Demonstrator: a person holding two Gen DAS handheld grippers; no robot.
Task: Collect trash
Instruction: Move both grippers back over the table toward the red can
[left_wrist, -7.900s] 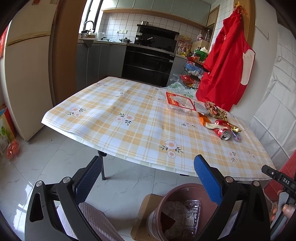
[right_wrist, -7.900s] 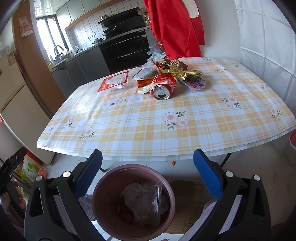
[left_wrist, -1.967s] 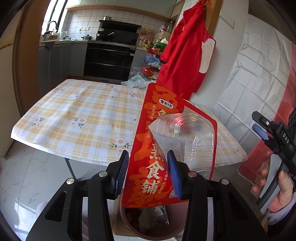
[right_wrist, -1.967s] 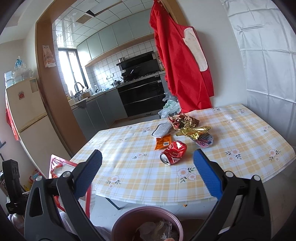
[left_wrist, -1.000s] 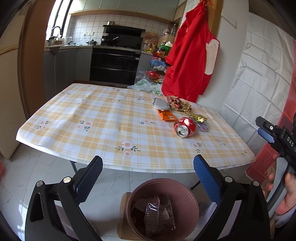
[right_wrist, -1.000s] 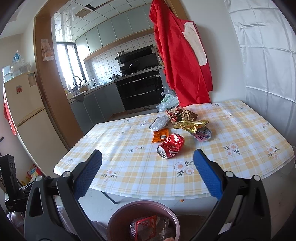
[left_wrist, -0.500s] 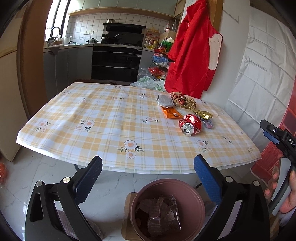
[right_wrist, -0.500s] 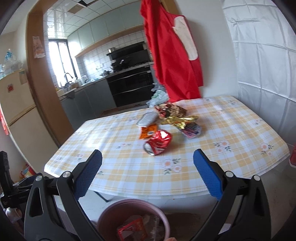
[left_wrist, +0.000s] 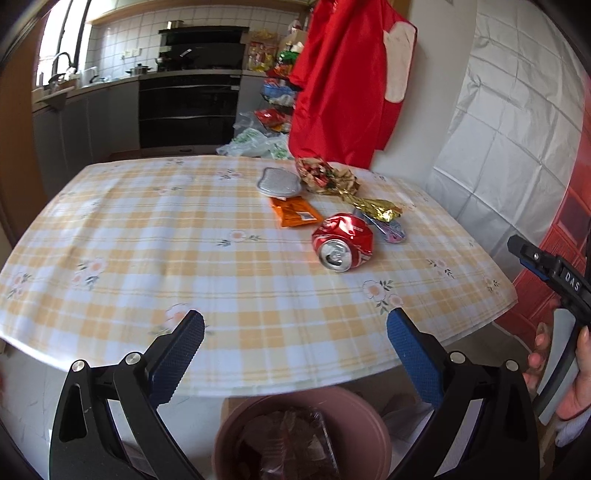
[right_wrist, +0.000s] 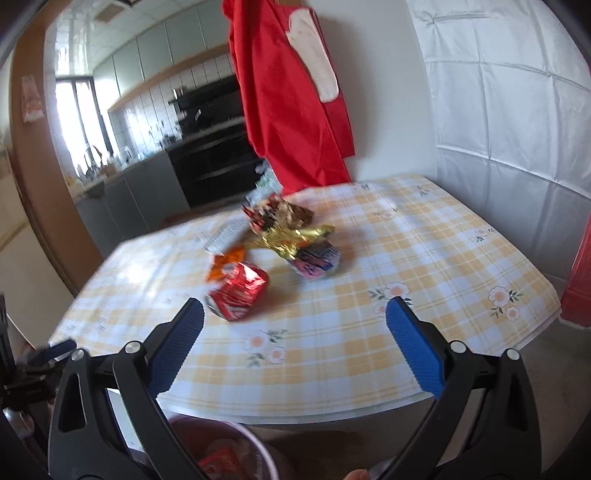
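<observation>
Both left tongs (left_wrist: 293, 334) and right tongs (right_wrist: 293, 332) gaped empty over the worktop's (left_wrist: 147, 236) near edge. Crushed can (left_wrist: 342, 246) and wrappers (left_wrist: 334, 182) clustered far-right; near half clear. Bin (left_wrist: 364, 417) below edge.

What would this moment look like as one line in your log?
left gripper: open, empty | right gripper: open, empty | crushed can, wrappers: on table | bin: below table edge, holds trash

The right gripper (right_wrist: 293, 345) hangs wide apart and empty over the table's (right_wrist: 424, 258) near edge. A crushed red can (right_wrist: 238, 291) lies nearest, wrappers (right_wrist: 288, 229) piled behind it toward the far edge. Below, the bin's (right_wrist: 255, 448) rim shows.
</observation>
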